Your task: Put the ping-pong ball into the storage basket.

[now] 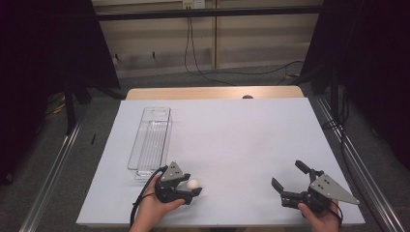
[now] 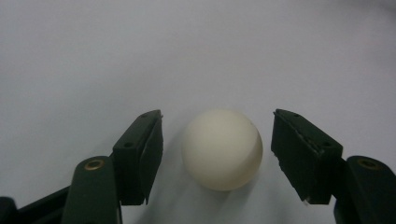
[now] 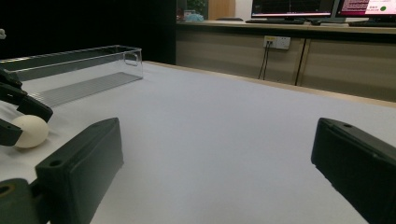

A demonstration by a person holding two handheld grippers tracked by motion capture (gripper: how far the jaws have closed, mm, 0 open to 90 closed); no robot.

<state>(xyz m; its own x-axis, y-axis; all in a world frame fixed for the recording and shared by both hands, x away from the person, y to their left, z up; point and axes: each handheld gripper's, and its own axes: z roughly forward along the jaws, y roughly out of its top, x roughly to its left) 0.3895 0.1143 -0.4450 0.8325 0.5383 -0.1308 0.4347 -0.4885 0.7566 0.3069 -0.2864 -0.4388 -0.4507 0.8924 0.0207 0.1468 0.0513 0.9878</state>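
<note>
The left hand-held gripper sat low near the front edge of the bench, a bit left of the middle. A hand held it from behind & its cable looped down by the wrist. In the left gripper view its two black jaws stood one on each side of a white ball. They were spread a little wider than the ball, w/ a thin gap on both sides, so the pads were not pressing it. The ball sat on the bench's white top, right betw. the jaws. It was round, smooth & creamy white, w/ a soft shadow under it.

Just behind that hand-held gripper, toward the left edge of the bench, lay a long clear tray. Its short near end was close to the gripper's grey plate. The tray ran toward the far edge, nothing seen inside it.

The right hand-held gripper was well apart, near the front right corner of the bench. Another hand held it. Its jaws were spread wide w/ nothing betw. them & they pointed left, toward the ball. In the right gripper view the ball sat far off at the left, w/ the clear tray behind it.

A wood strip showed along the bench's far edge.
</note>
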